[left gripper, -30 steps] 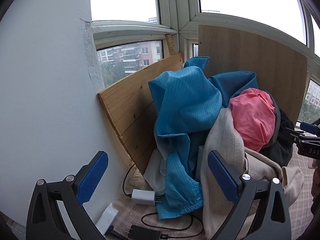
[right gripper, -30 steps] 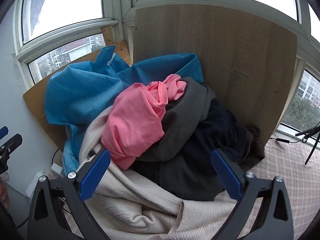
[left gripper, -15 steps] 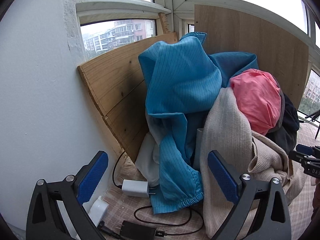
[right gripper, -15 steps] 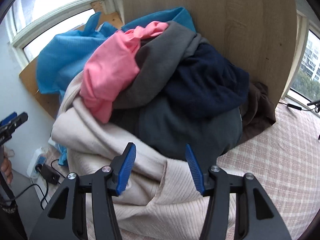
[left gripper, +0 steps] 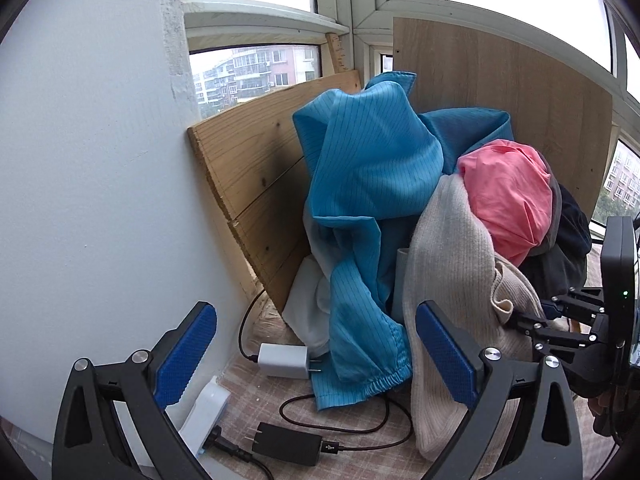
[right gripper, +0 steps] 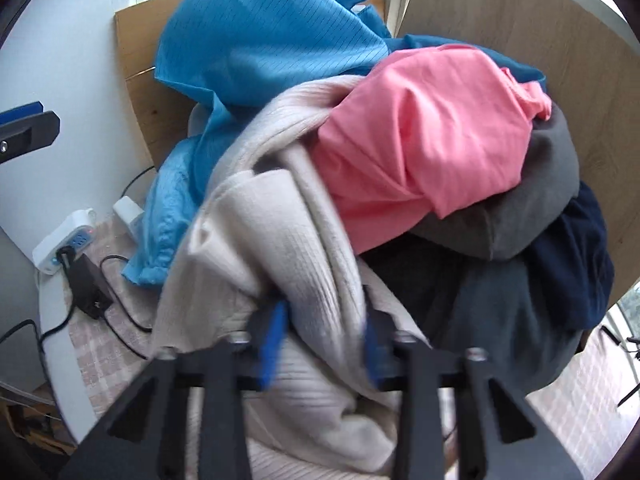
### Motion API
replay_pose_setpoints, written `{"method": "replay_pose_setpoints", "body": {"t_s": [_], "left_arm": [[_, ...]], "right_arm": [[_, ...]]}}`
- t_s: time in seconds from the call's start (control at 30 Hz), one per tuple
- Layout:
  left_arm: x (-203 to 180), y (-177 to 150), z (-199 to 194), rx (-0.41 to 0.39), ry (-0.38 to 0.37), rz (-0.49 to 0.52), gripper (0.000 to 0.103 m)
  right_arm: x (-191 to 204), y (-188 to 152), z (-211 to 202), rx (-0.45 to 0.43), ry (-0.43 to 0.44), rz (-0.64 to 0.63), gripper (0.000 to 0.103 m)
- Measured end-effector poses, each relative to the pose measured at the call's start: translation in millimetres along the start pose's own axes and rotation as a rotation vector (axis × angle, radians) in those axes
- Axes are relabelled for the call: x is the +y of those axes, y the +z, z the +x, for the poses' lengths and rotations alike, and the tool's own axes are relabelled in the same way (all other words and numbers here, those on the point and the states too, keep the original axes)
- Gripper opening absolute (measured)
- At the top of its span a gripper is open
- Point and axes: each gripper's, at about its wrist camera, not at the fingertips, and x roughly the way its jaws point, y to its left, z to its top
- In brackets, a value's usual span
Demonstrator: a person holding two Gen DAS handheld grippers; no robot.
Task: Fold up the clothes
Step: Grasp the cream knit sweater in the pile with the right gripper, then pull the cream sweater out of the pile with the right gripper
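Note:
A pile of clothes leans in the corner: a blue striped jacket (left gripper: 368,160) on top, a pink garment (right gripper: 424,128), a cream knit sweater (right gripper: 280,240), then grey (right gripper: 532,200) and navy (right gripper: 576,256) pieces to the right. My right gripper (right gripper: 322,344) is low on the front of the pile. Its jaws are closing, and a fold of the cream sweater is bunched between the blue pads. In the left wrist view it shows at the sweater's right edge (left gripper: 560,320). My left gripper (left gripper: 316,344) hangs open before the jacket's sleeve and holds nothing.
Two wooden boards (left gripper: 256,176) (left gripper: 500,80) stand behind the pile against the windows. A white wall (left gripper: 100,160) closes the left side. A white charger (left gripper: 282,360), a black adapter (left gripper: 288,448), cables and a power strip (right gripper: 64,248) lie left of the clothes on the checked cloth (right gripper: 572,400).
My right gripper dropped toward the pile and rolled, and its jaws narrowed from wide apart to pinching a fold of the cream sweater. The left gripper sank slightly.

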Motion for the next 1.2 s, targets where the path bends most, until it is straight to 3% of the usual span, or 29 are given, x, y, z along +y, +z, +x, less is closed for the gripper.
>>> {"method": "replay_pose_setpoints", "body": {"t_s": [0.17, 0.4, 0.6, 0.73, 0.8, 0.83, 0.9, 0.93, 1.0, 1.07, 1.13, 1.2], "left_arm": [[7, -13, -11, 0.0, 0.002, 0.005, 0.1], [-6, -24, -19, 0.004, -0.046, 0.06, 0.1], [-41, -31, -23, 0.018, -0.118, 0.133, 0.1], [-73, -39, -32, 0.026, -0.155, 0.19, 0.1], [-91, -44, -36, 0.033, -0.173, 0.218, 0.1], [-101, -47, -37, 0.038, -0.182, 0.232, 0.1], [-121, -55, -38, 0.049, -0.19, 0.257, 0.1], [-129, -61, -39, 0.06, -0.185, 0.26, 0.1], [-144, -73, -42, 0.08, -0.172, 0.254, 0.1], [-152, -83, -50, 0.095, -0.146, 0.215, 0.1], [-156, -94, -61, 0.109, -0.115, 0.161, 0.1], [-155, -105, -72, 0.118, -0.069, 0.106, 0.1]], "right_arm": [[-19, -18, -52, -0.072, 0.084, 0.164, 0.013], [-95, -69, -165, -0.247, 0.016, 0.472, 0.01], [-159, -161, -254, -0.286, -0.281, 0.723, 0.009], [-202, -231, -326, -0.341, -0.552, 0.896, 0.009], [-228, -255, -344, -0.293, -0.663, 0.938, 0.01], [-242, -263, -342, -0.212, -0.713, 0.929, 0.011], [-261, -276, -332, -0.071, -0.799, 0.921, 0.029], [-264, -279, -323, -0.025, -0.784, 0.896, 0.039], [-259, -280, -305, -0.006, -0.728, 0.803, 0.04], [-247, -268, -288, -0.014, -0.675, 0.695, 0.051], [-233, -250, -265, -0.044, -0.503, 0.609, 0.056], [-206, -226, -231, -0.039, -0.263, 0.508, 0.057]]}}
